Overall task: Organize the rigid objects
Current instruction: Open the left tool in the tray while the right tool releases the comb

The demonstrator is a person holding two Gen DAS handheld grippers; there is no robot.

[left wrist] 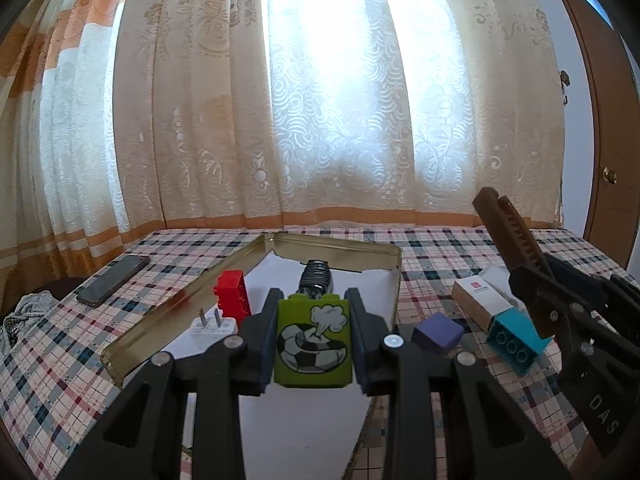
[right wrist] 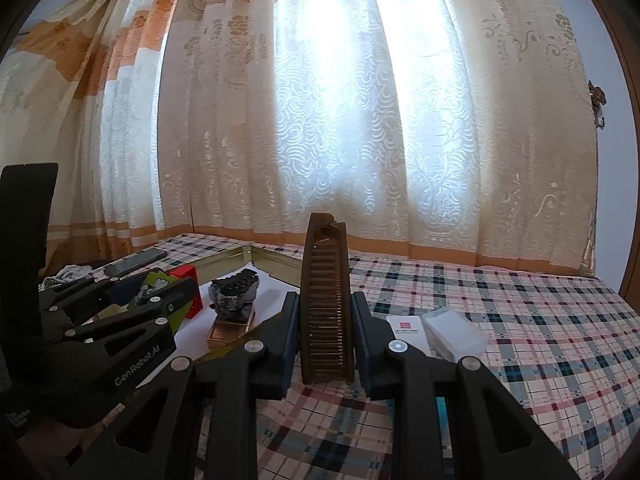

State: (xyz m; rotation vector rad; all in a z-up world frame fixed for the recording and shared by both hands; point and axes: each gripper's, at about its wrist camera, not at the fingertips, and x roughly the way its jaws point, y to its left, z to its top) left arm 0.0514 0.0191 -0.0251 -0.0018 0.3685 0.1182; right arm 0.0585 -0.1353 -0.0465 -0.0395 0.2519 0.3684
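My left gripper [left wrist: 314,340] is shut on a green brick with a football picture [left wrist: 314,344], held above the near part of a gold tin tray [left wrist: 168,312]. In the tray lie a red brick [left wrist: 232,296], a white plug [left wrist: 212,326] and a dark ribbed object [left wrist: 316,278]. My right gripper [right wrist: 326,344] is shut on a brown comb [right wrist: 326,304], held upright above the checked cloth; the comb also shows in the left wrist view [left wrist: 508,240]. The left gripper with the green brick [right wrist: 154,288] shows at the left of the right wrist view.
On the checked tablecloth [left wrist: 60,360] right of the tray lie a purple cube [left wrist: 438,334], a teal brick [left wrist: 516,344] and a white box [left wrist: 480,300]. A phone [left wrist: 114,280] lies left of the tray. A clear plastic case [right wrist: 454,330] lies by the white box. Curtains hang behind.
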